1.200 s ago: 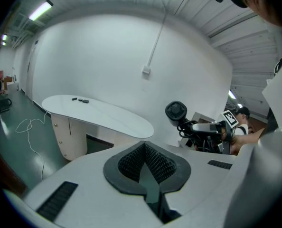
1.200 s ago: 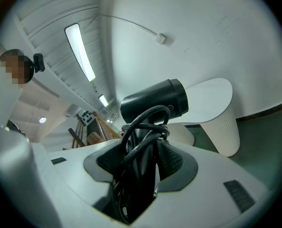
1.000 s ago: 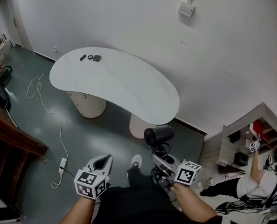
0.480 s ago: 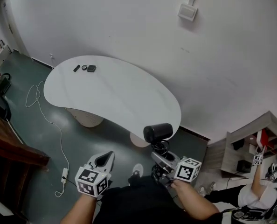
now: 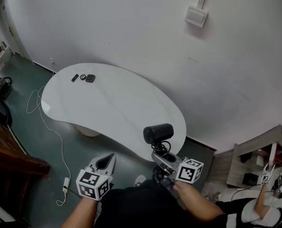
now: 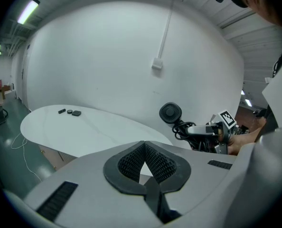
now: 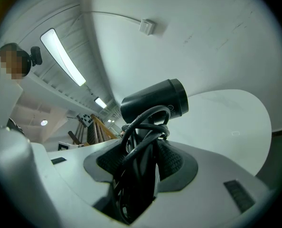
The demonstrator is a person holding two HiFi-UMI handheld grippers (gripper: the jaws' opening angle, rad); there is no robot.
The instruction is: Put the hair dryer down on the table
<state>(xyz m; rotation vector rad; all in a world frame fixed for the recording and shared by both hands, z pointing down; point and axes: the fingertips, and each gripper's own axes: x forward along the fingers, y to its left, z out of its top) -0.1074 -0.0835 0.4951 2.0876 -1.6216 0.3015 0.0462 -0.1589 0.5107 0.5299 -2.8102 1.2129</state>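
Note:
The black hair dryer (image 5: 158, 133) stands upright with its barrel level, and its cord is wound round the handle. My right gripper (image 5: 164, 156) is shut on that handle and cord, holding the dryer above the near right end of the white kidney-shaped table (image 5: 112, 99). In the right gripper view the hair dryer (image 7: 155, 101) rises from my right gripper (image 7: 143, 148), with the table (image 7: 226, 122) behind it. My left gripper (image 5: 105, 164) hangs low at the left over the floor, its jaws together and empty. The left gripper view shows the left gripper (image 6: 144, 146) and the hair dryer (image 6: 171, 113) to its right.
Three small dark items (image 5: 83, 77) lie at the table's far left end. A white cable (image 5: 51, 122) and a power strip (image 5: 65, 181) lie on the floor at left. Wooden furniture (image 5: 8, 160) stands at far left, shelves (image 5: 259, 160) and a person (image 5: 259, 208) at right.
The table has come nearer in the view. The hair dryer, before over the floor in front of the table, now hangs over the table's near edge. Both grips are unchanged.

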